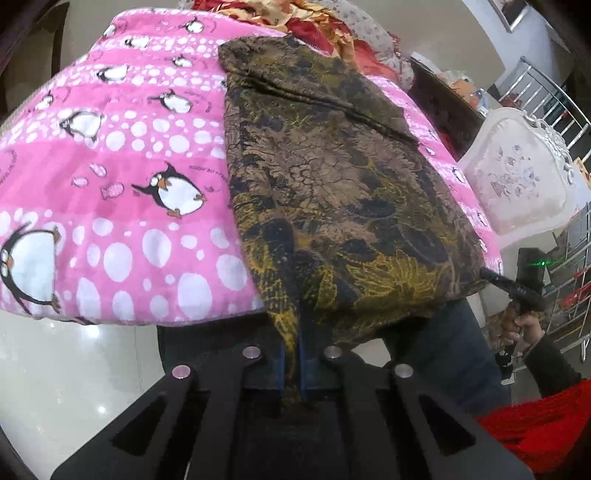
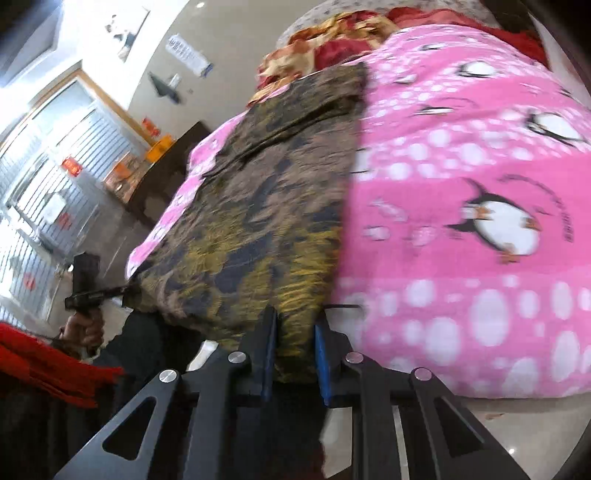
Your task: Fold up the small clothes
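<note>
Now both grippers — left gripper (image 1: 291, 354), right gripper (image 2: 295, 347) — pinching garment (image 1: 332, 184)

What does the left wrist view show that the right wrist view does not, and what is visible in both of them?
Only the left wrist view shows the white ornate headboard and the left gripper shut on the near corner of the brown patterned garment.

Only the right wrist view shows the window with shutters, papers on the wall and the right gripper with the garment's other near corner between its blue pads.

Both show the garment lying on the pink penguin blanket, the red and gold bedding behind, and the person's red sleeve.
</note>
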Demonstrator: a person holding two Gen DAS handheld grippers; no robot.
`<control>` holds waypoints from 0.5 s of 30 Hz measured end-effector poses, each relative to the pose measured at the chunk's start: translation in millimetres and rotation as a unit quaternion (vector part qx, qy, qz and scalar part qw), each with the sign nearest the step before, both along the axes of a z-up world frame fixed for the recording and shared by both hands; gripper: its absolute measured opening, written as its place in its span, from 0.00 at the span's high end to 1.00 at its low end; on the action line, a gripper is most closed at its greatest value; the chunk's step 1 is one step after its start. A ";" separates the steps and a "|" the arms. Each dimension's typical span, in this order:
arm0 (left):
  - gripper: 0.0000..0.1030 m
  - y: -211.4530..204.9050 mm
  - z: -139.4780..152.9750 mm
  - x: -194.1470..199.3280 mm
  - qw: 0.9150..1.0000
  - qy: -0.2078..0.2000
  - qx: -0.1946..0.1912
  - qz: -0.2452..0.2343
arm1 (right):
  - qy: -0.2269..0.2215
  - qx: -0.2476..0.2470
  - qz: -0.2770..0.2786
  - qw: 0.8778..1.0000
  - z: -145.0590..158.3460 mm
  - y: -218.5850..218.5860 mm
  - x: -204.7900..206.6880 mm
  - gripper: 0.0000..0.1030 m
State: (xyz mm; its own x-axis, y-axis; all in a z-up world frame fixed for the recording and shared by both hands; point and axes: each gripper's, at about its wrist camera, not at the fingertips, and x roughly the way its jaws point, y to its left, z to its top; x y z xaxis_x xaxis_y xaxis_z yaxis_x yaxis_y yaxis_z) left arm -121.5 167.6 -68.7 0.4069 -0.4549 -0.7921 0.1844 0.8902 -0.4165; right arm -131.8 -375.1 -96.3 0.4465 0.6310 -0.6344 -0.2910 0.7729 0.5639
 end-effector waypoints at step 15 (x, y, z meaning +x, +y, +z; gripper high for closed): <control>0.98 17.0 23.2 -15.5 0.997 -0.009 -0.065 0.028 | -0.040 0.086 0.048 0.994 33.3 15.8 -18.1 0.90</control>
